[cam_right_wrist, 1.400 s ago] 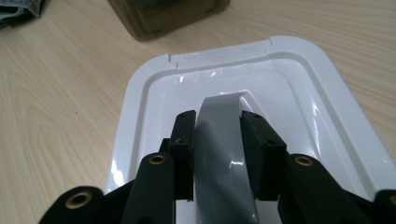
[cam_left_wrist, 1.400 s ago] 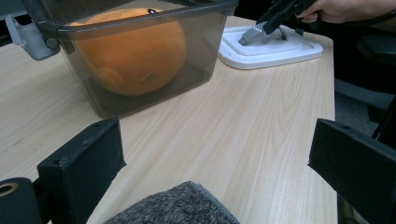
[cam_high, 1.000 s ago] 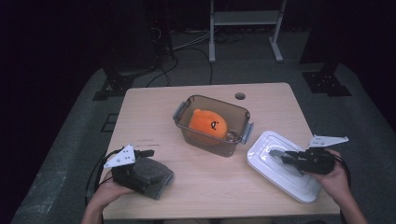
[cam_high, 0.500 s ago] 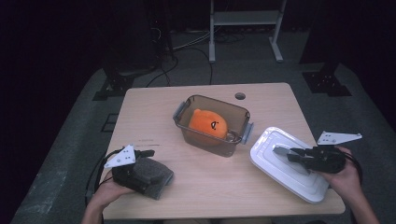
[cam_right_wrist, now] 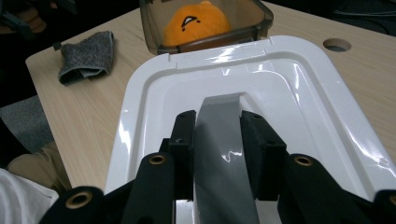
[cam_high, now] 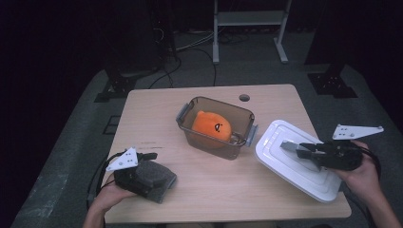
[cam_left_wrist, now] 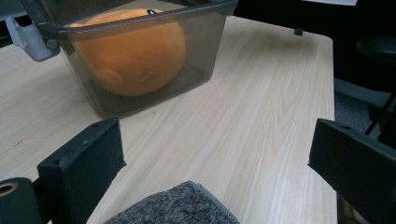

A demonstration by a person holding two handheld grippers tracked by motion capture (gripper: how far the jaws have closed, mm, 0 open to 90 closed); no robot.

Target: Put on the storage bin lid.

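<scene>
Both right gripper [cam_right_wrist: 218, 135] fingers clench the white lid's [cam_right_wrist: 303, 112] grey handle [cam_right_wrist: 223, 140], hiding its base.

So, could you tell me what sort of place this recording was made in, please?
Probably a lab or studio set up for recording, not a home: a lone wooden table stands on grey carpet against black surroundings, with loose cables and a metal stand behind it.

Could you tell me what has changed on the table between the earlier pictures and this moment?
The right gripper, jaws shut on the grey handle of the white lid, has lifted the lid: its near end is now raised and it hangs tilted past the table's right edge. The left gripper stayed over the grey cloth, jaws open. The container with the orange toy did not move.
</scene>
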